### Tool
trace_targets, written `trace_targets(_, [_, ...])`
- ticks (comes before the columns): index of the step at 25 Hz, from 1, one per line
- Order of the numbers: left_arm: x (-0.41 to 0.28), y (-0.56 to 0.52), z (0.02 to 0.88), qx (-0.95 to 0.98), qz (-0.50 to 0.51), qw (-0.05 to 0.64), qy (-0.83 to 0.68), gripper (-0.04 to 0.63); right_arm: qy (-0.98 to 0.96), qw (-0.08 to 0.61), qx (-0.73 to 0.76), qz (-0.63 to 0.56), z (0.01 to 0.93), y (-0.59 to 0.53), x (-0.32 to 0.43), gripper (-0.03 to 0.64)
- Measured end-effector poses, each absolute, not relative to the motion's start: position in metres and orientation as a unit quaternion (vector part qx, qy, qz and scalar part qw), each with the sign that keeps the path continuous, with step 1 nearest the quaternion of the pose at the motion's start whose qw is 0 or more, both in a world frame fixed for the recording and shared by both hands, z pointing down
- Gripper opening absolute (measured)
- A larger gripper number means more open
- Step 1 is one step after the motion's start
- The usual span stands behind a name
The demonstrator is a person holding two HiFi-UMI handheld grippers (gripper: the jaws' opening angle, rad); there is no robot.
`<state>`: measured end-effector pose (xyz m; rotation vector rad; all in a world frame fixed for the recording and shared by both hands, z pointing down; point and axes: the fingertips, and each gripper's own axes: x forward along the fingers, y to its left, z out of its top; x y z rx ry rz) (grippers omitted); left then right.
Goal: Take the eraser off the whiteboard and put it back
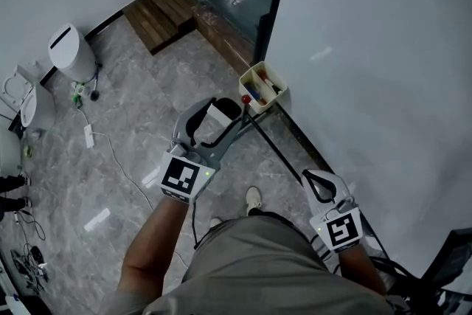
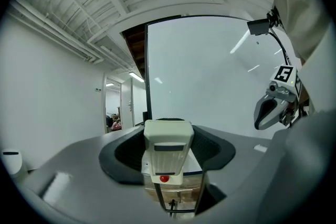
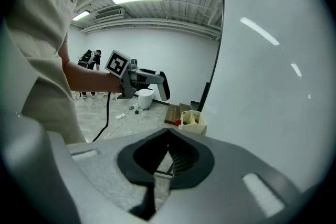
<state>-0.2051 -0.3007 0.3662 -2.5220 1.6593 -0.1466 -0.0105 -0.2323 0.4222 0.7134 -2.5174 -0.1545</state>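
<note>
A cream-white eraser sits between the jaws of my left gripper, which is shut on it. In the head view the eraser is held in front of the whiteboard's lower left corner, by a cream tray with markers fixed to the board. The left gripper points level toward the whiteboard. My right gripper is lower and nearer to me, beside the board, shut with nothing in it; its jaws meet with no gap. It also shows from the left gripper view, where the right gripper hangs at the right.
The board's black stand leg runs across the marble floor. Wooden steps lie at the back, a white bin at the left, a power strip with cable nearby. People stand far off.
</note>
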Motion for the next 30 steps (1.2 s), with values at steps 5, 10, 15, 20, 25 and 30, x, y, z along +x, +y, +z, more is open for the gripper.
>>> trace_targets(5, [-0.221,-0.261,0.345,-0.825,-0.036,0.049,0.562,0.265,-0.936,0.253,0.236,-0.058,0.427,-0.219,-0.036,0.003])
trace_targets(10, [-0.239,-0.218,0.328,-0.816,-0.034,0.051,0.575,0.265,-0.943,0.249,0.209,-0.063,0.426,-0.197,-0.063,0.003])
trace_targets(15, [-0.253,-0.174,0.317,-0.808,-0.037,0.053,0.586,0.265,-0.948,0.245,0.190,-0.067,0.422,-0.173,-0.084,0.002])
trace_targets(20, [-0.263,-0.132,0.313,-0.801,-0.043,0.048,0.595,0.265,-0.951,0.247,0.167,-0.077,0.424,-0.148,-0.102,0.002])
trace_targets(25, [-0.270,-0.096,0.307,-0.799,-0.044,0.048,0.598,0.265,-0.953,0.247,0.154,-0.081,0.423,-0.123,-0.116,0.003])
trace_targets(30, [-0.281,-0.045,0.289,-0.795,-0.014,0.081,0.602,0.265,-0.952,0.254,0.147,-0.091,0.426,-0.078,-0.134,0.002])
